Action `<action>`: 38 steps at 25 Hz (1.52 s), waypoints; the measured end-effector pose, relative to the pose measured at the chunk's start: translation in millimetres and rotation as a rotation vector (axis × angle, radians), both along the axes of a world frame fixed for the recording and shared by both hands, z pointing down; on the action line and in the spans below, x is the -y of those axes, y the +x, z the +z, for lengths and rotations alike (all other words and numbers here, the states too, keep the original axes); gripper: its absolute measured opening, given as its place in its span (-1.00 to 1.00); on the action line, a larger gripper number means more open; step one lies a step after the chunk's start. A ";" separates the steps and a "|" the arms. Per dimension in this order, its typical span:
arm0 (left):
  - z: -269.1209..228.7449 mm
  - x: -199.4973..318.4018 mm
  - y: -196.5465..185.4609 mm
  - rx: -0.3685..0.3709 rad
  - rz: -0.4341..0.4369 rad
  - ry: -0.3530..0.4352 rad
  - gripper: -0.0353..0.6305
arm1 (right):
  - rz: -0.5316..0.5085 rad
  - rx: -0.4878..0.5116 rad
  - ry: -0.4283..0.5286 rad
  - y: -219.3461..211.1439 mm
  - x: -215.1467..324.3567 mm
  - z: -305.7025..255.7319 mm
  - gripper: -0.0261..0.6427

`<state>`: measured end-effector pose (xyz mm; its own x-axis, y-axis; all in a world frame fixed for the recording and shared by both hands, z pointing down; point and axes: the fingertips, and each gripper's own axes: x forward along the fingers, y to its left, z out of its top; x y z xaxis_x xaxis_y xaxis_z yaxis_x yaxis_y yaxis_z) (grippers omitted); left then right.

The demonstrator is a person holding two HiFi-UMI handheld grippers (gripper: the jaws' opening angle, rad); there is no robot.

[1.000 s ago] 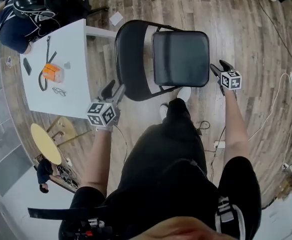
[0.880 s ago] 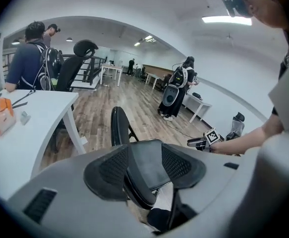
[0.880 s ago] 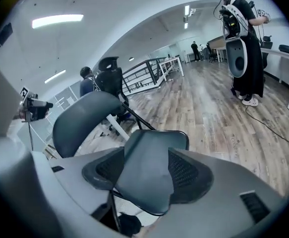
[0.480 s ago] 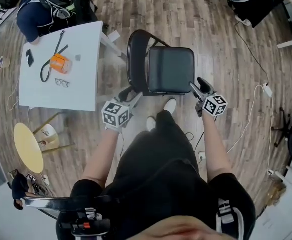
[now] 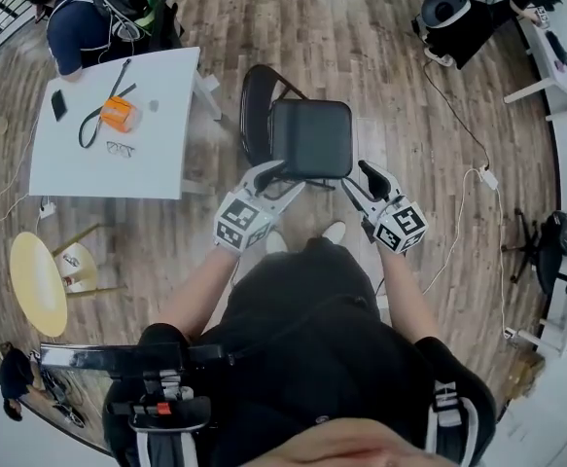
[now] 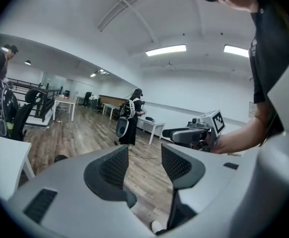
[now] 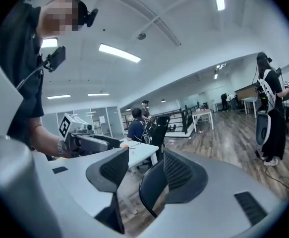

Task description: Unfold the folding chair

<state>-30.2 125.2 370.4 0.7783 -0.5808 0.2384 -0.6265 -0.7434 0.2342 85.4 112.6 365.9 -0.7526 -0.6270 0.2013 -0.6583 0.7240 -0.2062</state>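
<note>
Head view: folding chair [image 5: 310, 139] stands on the wood floor [image 5: 361, 27], right in front of the person and just right of the white counter [image 5: 88, 163]. Seat lies flat and faces up, and the backrest curves up on its left side in that view. It reads as opened out, not folded.

Left claw [image 6: 144, 152]: jaws wide apart, and only floor and room show through the gap. It holds nothing. From above it sits by the near-left corner of the seat; contact with the seat can't be told from there.

Right claw [image 7: 145, 162]: jaws apart too. They have just been closing a bit, but nothing is gripped. The chair's dark backrest shows through the gap, well beyond the pads and not between them. From above this claw sits by the near-right corner of the seat. Both claws point roughly level, out across the room, with each one visible in the other's view.

Step call: the unfold looks essentially done. Seat is down, both claws are off the chair, so this is the release and finish stage.

Next move, as a guess: check that the seat is fully down and the legs are spread. The legs are hidden under the seat from above, so this can't be confirmed here. If it isn't fully seated, a push down on the front edge of the seat would do it, with no grip needed. Otherwise clear the claws back. Risk is low; the chair could slide on the smooth floor if pushed at an angle.
</note>
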 end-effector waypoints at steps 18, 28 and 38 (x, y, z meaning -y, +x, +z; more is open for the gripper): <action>-95.6 -37.4 104.2 -0.067 -0.076 0.187 -0.88 | -0.137 0.069 0.199 52.4 -42.5 -107.0 -0.90; -99.7 -51.3 119.3 -0.026 -0.102 0.224 -0.88 | -0.215 0.044 0.229 48.9 -58.4 -106.0 -0.90; -94.2 -64.6 121.3 -0.040 -0.107 0.194 -0.88 | -0.234 0.046 0.225 45.8 -75.2 -106.0 -0.90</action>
<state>91.1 189.8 276.2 0.7164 -0.6926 0.0844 -0.6973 -0.7066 0.1199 131.2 187.9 259.9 -0.8866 -0.4609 0.0401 -0.4624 0.8853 -0.0498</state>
